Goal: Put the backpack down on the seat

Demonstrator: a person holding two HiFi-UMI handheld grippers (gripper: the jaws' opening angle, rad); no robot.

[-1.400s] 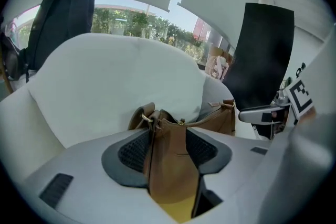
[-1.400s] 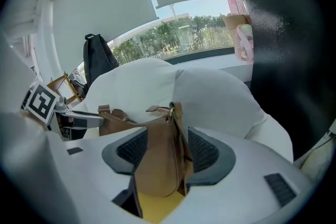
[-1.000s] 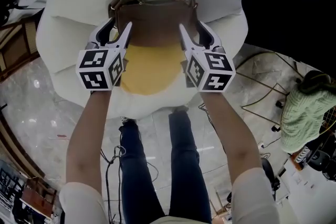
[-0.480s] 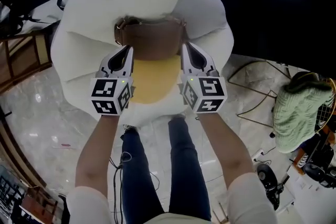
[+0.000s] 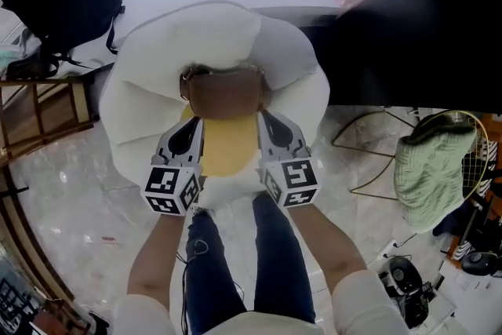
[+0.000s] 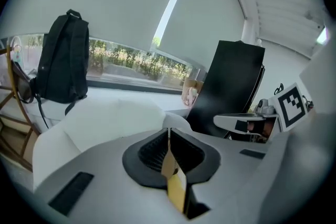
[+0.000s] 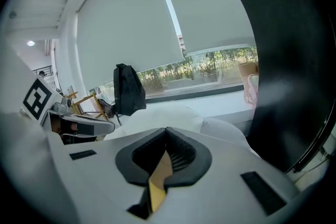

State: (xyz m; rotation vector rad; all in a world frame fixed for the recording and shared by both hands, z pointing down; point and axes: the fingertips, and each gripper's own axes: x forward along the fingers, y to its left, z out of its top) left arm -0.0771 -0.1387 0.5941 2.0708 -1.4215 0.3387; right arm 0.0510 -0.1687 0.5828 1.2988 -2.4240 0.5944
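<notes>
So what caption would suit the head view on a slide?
The left tool and right tool grip the backpack's edges on the white seat.

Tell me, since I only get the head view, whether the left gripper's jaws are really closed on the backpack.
Observer: Yes. The left gripper has its jaws together on a thin tan-and-yellow edge of the backpack.
Operator: And the right one?
Observer: The right gripper is shut the same way, with a yellow edge pinched between its jaws.
Operator: What's beyond the seat?
Observer: A window with greenery outside, and a pale roller blind drawn partway down above it.
</notes>
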